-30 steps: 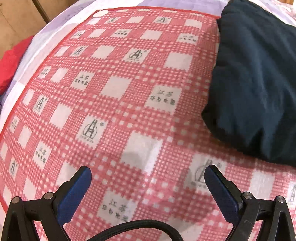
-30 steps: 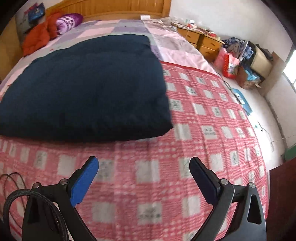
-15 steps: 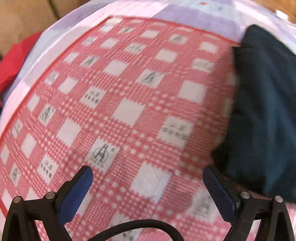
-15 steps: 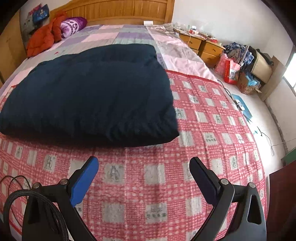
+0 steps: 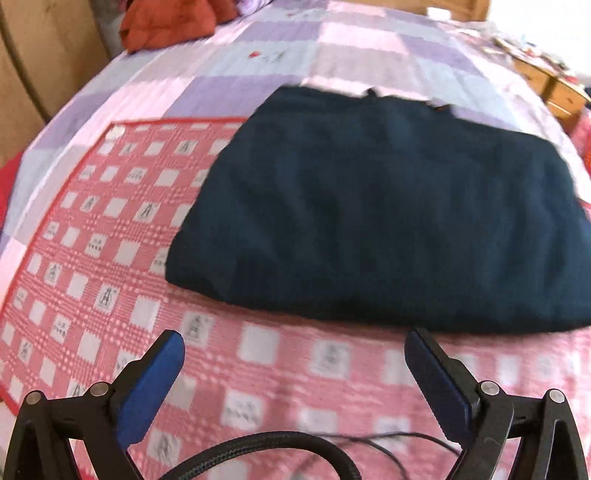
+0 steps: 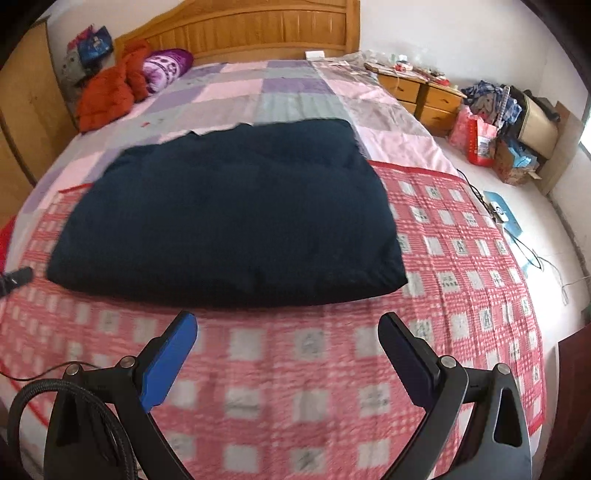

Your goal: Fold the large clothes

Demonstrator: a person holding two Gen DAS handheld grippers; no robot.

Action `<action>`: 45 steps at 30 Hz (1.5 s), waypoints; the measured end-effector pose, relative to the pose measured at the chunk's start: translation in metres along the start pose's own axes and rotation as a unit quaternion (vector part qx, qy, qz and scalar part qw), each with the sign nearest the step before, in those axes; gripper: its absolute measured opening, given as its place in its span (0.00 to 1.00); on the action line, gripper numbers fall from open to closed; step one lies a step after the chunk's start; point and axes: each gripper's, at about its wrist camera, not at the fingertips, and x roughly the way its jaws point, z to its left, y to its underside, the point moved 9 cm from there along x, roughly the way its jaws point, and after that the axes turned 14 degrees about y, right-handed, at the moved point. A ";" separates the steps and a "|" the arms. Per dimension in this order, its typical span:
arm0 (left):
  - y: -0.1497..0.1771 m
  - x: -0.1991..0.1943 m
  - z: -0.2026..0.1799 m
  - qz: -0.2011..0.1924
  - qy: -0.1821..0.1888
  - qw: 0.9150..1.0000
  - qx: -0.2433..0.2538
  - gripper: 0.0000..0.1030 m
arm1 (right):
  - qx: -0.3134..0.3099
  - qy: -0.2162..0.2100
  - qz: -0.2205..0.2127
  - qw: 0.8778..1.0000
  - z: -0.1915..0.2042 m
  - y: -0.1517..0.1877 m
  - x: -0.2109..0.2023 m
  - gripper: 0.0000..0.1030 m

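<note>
We look across a daylit bedroom.
A wooden headboard point(image 6: 258, 31) meets white walls point(image 6: 461, 33); wooden nightstands point(image 6: 421, 94) and cluttered bags point(image 6: 509, 122) line the pale floor point(image 6: 554, 236).

Cloth, plastic and wood

The dark navy garment point(image 6: 225, 218) looked a thick, matt, soft cloth; the red checked sheet point(image 6: 461, 258) was woven and finely textured; the blue pads point(image 5: 153, 384) looked smooth matt plastic; the headboard point(image 6: 258, 33) was varnished wood.

Folded navy garment point(image 6: 229, 214) flat on red checked sheet point(image 6: 461, 258). Right gripper point(image 6: 288, 332) near garment's front edge, jaws spread, empty. Orange jacket point(image 6: 107, 92) well behind garment.
</note>
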 end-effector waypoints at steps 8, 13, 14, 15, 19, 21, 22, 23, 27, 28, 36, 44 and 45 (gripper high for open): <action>0.006 -0.104 -0.081 -0.008 0.025 0.999 0.044 0.96 | 0.004 -0.023 -0.003 1.000 0.007 -0.003 -0.119 0.98; 0.012 -0.157 -0.102 -0.014 0.030 0.998 0.054 0.96 | 0.005 -0.023 0.005 1.000 -0.006 0.003 -0.177 0.98; 0.013 -0.163 -0.103 -0.015 0.030 0.998 0.055 0.96 | 0.006 -0.023 0.005 1.000 -0.009 0.005 -0.188 0.98; 0.015 -0.170 -0.104 -0.016 0.028 0.998 0.055 0.96 | 0.007 -0.022 0.005 1.000 -0.012 0.007 -0.198 0.98; 0.021 -0.197 -0.108 -0.020 0.029 0.998 0.057 0.96 | 0.002 -0.026 0.005 1.000 -0.020 0.013 -0.228 0.98; 0.023 -0.208 -0.108 -0.023 0.028 0.998 0.059 0.96 | 0.000 -0.028 0.002 1.000 -0.022 0.015 -0.243 0.98; 0.025 -0.212 -0.108 -0.025 0.028 0.998 0.060 0.96 | -0.001 -0.029 0.000 1.000 -0.023 0.016 -0.248 0.98; 0.025 -0.217 -0.108 -0.028 0.028 0.997 0.059 0.96 | -0.003 -0.031 -0.001 1.000 -0.024 0.018 -0.253 0.98; 0.030 -0.230 -0.107 -0.030 0.030 0.998 0.053 0.96 | -0.001 -0.031 0.000 1.000 -0.025 0.024 -0.271 0.98; 0.031 -0.232 -0.108 -0.029 0.030 0.998 0.053 0.96 | 0.002 -0.033 0.001 0.999 -0.025 0.024 -0.274 0.98; 0.035 -0.244 -0.113 -0.032 0.036 0.997 0.061 0.96 | -0.005 -0.034 -0.006 0.999 -0.022 0.027 -0.291 0.98; 0.028 -0.257 -0.119 -0.048 0.035 0.996 0.063 0.96 | 0.005 -0.040 -0.008 0.999 -0.022 0.023 -0.307 0.98; 0.028 -0.257 -0.119 -0.048 0.034 0.996 0.063 0.96 | 0.006 -0.040 -0.008 0.999 -0.022 0.022 -0.308 0.98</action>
